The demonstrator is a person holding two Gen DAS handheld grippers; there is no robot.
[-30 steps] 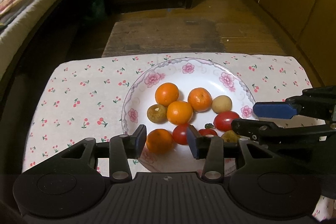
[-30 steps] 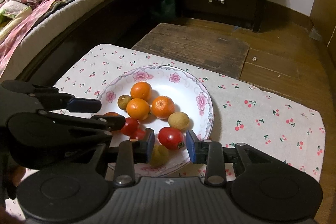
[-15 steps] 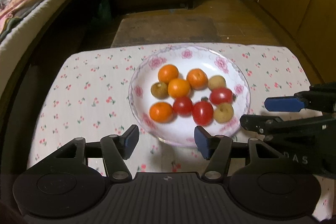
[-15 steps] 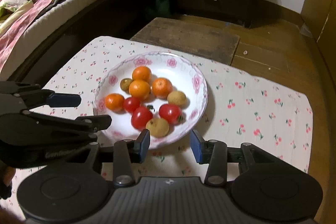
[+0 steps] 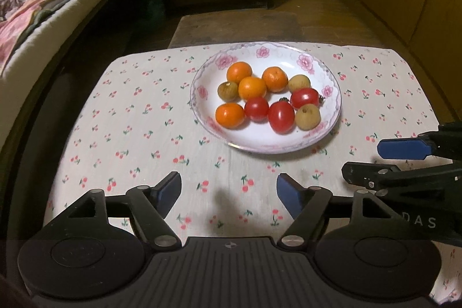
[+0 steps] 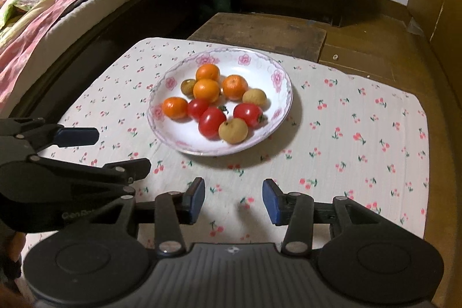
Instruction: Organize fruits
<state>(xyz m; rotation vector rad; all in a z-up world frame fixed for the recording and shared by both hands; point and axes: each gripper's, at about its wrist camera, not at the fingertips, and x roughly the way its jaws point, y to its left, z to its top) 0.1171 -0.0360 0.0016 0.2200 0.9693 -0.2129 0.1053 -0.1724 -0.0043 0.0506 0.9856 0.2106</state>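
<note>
From the left wrist view, my left claw (image 5: 228,192) has backed off toward the near edge of the surface (image 5: 138,117); a second ago its pads flanked an orange on the plate (image 5: 332,82), and now only cloth lies between them. Its jaws have just been opening and stand wide, holding nothing. From the right wrist view, my right claw (image 6: 234,199) has pulled back likewise; its jaws have just been opening, modestly parted and empty. All the fruit, the oranges (image 6: 206,90), tomatoes (image 6: 212,121) and brownish fruits (image 6: 233,130), sits on the plate, so I judge the gathering done.
</note>
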